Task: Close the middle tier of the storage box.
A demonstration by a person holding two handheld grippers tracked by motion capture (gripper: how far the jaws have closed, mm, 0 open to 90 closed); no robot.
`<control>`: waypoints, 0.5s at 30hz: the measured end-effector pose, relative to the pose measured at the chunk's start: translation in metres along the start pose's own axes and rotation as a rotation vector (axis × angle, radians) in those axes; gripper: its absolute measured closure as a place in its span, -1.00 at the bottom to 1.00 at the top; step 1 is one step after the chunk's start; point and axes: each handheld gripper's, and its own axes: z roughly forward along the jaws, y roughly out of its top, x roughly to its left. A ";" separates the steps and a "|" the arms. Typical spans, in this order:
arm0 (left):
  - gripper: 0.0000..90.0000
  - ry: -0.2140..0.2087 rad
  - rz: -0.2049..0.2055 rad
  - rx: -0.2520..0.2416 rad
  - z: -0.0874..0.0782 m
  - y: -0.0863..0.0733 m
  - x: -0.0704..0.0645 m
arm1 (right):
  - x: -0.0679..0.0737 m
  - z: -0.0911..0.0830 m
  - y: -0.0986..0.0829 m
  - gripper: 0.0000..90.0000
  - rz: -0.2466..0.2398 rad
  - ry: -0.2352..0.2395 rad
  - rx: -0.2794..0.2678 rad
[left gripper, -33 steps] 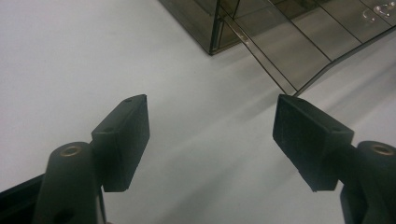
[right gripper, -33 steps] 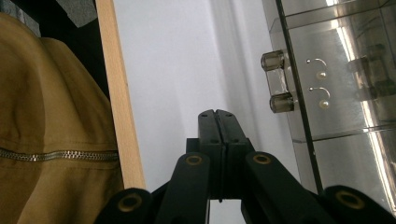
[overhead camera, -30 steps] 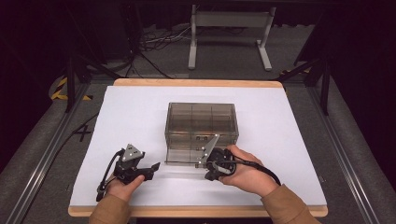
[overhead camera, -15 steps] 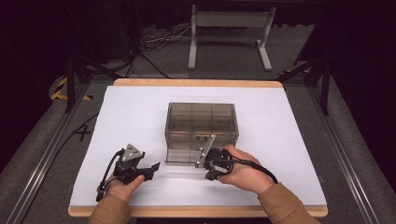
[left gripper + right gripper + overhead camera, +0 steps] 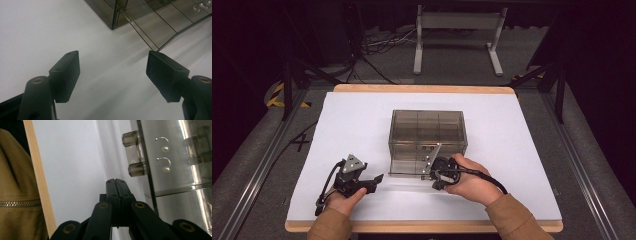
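A white rectangular tabletop with a pale wooden rim carries everything here. At its middle stands a smoky, see-through acrylic organiser box with inner dividers, its long axis running across the table from the person's left to right. From the bottom of the box's near face a clear flat drawer tray projects toward the person, lying low over the white surface.

The right gripper, held in the person's right hand, sits against the right end of that tray front. In the right gripper view its black jaws are pressed flat together with nothing visible between them, and their tip stands just beside the clear panel's edge, below a smoky block-shaped acrylic handle. Two small pearl drop earrings on thin wire hooks lie behind the panel, to the far side of the handle from the jaws.

The left gripper rests on the table near the tray's left corner, apart from it, jaws spread wide and holding nothing; in the left gripper view the tray's corner lies just beyond the right-hand pad.

The right gripper is the nearer one to the handle, so I judge the coming move to be its own: the handle lies straight ahead of its closed tip, and the drawer slides along the near-far line, across the box's long axis.
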 end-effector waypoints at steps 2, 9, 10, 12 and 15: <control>-0.38 0.000 -0.001 -0.001 0.000 0.000 0.000 | -0.001 0.000 0.000 1.00 -0.005 -0.010 -0.004; -0.38 0.000 -0.001 -0.001 0.000 0.000 0.000 | -0.002 -0.001 0.002 1.00 0.008 -0.046 -0.012; -0.38 0.000 -0.001 0.000 0.000 0.000 0.000 | -0.002 -0.001 0.002 1.00 0.007 -0.054 -0.007; -0.38 -0.001 -0.001 -0.001 0.000 0.000 0.000 | -0.003 -0.002 0.002 1.00 0.003 -0.064 -0.015; -0.38 -0.001 -0.001 0.000 0.000 0.000 0.000 | -0.002 -0.002 0.003 1.00 0.011 -0.070 -0.017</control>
